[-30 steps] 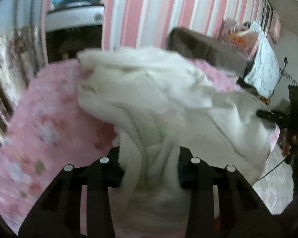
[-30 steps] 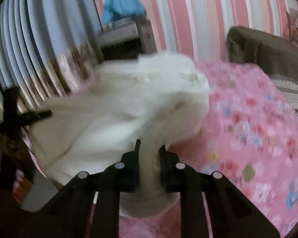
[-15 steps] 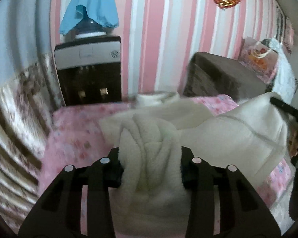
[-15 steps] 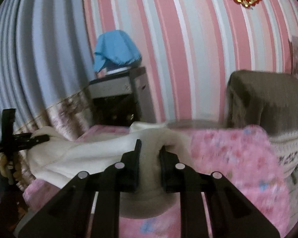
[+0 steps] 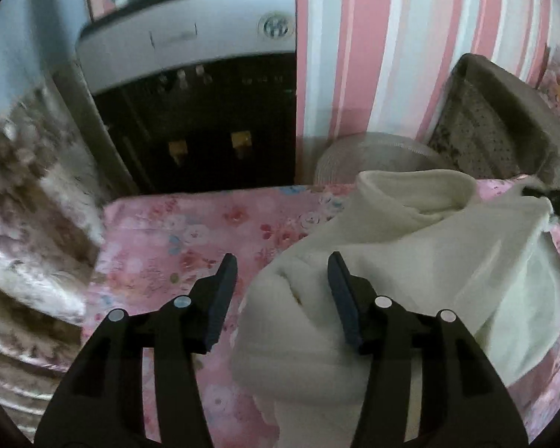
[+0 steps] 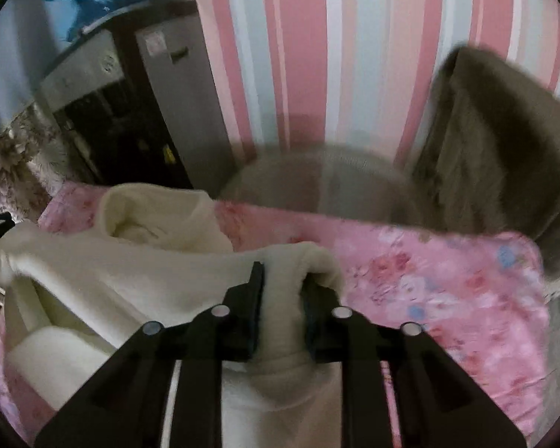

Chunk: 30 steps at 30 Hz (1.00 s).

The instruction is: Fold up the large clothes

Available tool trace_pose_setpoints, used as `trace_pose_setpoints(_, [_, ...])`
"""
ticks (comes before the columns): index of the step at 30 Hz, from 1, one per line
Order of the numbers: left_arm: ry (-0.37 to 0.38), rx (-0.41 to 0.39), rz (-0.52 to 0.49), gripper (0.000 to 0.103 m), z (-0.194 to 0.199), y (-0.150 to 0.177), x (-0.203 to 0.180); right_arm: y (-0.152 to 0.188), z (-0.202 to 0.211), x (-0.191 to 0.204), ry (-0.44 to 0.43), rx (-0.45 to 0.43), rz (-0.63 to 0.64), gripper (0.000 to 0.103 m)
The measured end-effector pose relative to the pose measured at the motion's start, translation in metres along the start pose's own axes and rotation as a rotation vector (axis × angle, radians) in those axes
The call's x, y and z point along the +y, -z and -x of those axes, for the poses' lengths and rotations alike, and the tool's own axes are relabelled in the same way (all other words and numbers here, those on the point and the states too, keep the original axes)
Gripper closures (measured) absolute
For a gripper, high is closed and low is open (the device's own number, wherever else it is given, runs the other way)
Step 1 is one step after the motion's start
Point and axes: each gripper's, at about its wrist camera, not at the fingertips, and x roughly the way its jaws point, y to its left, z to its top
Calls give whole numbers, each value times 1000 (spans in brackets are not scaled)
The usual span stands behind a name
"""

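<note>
— Well, where does your garment lie?

— Your cream fleece garment (image 5: 422, 261) lies on the pink floral cover (image 5: 175, 246), filling the lower right of the left wrist view and the lower left of the right wrist view (image 6: 104, 280). Its long axis runs roughly side to side between your two tools; its open collar (image 6: 149, 216) points up-frame, toward the striped wall (image 6: 310, 56).

— And the tongs?

— Your left gripper (image 5: 282, 295) is spread wide, with fleece bunched between the fingers but gripped by neither. Your right gripper (image 6: 282, 298) is pinching a thick roll of fleece, the fabric bulging over its right finger.

— What stands around?

— The water dispenser (image 5: 205, 93) rises beyond the cover in the upper left of both views. A brown covered seat (image 6: 504, 142) sits at the right, and a pale rounded cushion (image 5: 373, 153) lies just behind the collar.

— What differs between views?

— Only the left view shows the dispenser's front taps and a floral curtain (image 5: 26, 194) filling its left side. Only the right view shows the bare cover (image 6: 429, 280) stretching toward the frame's right.
</note>
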Motion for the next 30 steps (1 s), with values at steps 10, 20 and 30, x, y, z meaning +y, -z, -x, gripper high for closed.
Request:
trace_pose_setpoints(10, [-62, -123, 63, 3, 65, 18, 55, 21, 110, -1, -72, -227, 47, 13])
trace_pose_setpoints(20, [51, 47, -96, 3, 35, 124, 5, 84, 52, 46, 46, -74, 253, 13])
trace_pose_setpoints(30, [71, -4, -148, 73, 10, 94, -34, 68, 32, 46, 75, -49, 252, 94])
